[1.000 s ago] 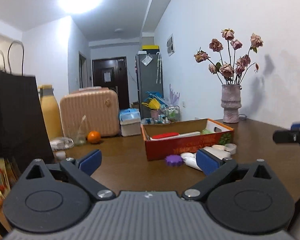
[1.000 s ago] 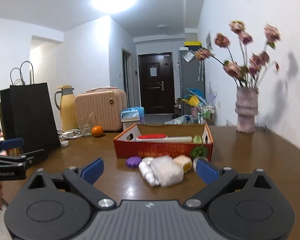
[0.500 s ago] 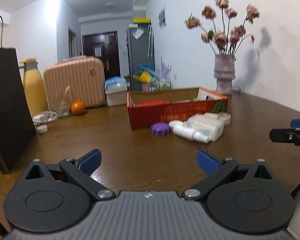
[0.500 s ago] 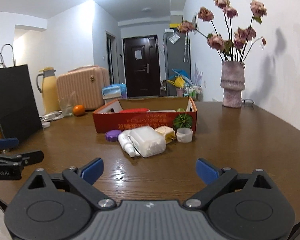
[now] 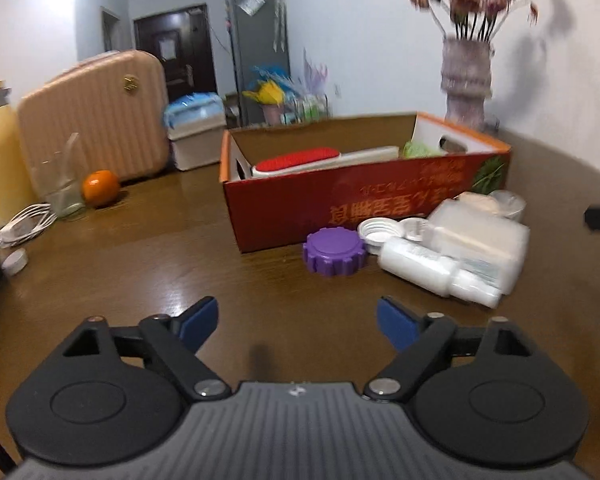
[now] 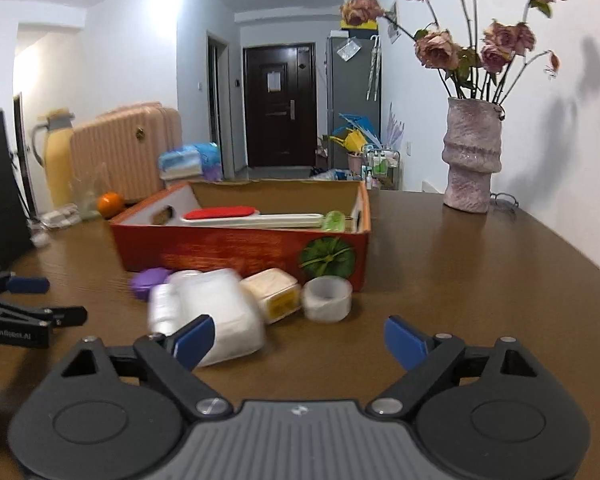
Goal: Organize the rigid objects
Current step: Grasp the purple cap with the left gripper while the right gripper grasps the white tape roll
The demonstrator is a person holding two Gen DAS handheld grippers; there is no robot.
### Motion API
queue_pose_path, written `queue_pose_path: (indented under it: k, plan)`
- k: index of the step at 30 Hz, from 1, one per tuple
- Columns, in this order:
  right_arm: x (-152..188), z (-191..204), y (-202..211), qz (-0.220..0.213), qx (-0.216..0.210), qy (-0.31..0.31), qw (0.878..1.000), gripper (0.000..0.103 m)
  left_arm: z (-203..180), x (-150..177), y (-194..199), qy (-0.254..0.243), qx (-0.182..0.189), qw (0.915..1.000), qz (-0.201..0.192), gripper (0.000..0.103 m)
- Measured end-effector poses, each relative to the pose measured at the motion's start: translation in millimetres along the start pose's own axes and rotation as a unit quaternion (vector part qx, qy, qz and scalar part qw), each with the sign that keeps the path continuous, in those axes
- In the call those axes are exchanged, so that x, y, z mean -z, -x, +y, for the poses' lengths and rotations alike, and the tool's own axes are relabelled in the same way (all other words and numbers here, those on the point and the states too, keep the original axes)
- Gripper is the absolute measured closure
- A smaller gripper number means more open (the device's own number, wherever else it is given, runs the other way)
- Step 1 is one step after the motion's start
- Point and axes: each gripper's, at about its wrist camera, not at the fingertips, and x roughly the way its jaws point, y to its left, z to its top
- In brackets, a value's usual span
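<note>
Several things [image 6: 220, 312] lie ahead of both claws outside the red box [image 6: 240, 248], while the empty left claw [image 5: 298, 322] and right claw [image 6: 298, 340] are closing.

Pointed the left tool [image 5: 298, 322] down at bare brown tabletop [image 5: 140, 272], jaws closing with nothing between them. Showed a red cardboard box [image 5: 360, 196] beyond, holding a red-and-white brush [image 5: 300, 159]. Lay just in front of the box: a purple ribbed lid [image 5: 334, 250], a white bottle [image 5: 436, 270] and a clear plastic container [image 5: 484, 236]. Sat left of the box, well apart: an orange [image 5: 100, 188].
</note>
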Motion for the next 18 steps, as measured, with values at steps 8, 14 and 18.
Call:
queue_pose_path:
  k: [8,14,18]
  plan:
    - [-20,-46,-77,0.06,-0.026,-0.022,0.998,0.022,4,-32,-66,-0.014,0.054,0.9976,0.041,0.021]
    - [-22,-53,-112,0.081,-0.043,-0.038,0.995,0.03,4,-34,-87,-0.015,0.066,0.9966,0.047,0.021]
    - [-26,-53,-122,0.081,-0.054,-0.049,0.994,0.039,7,-39,-94,-0.004,0.074,0.9963,0.043,0.034]
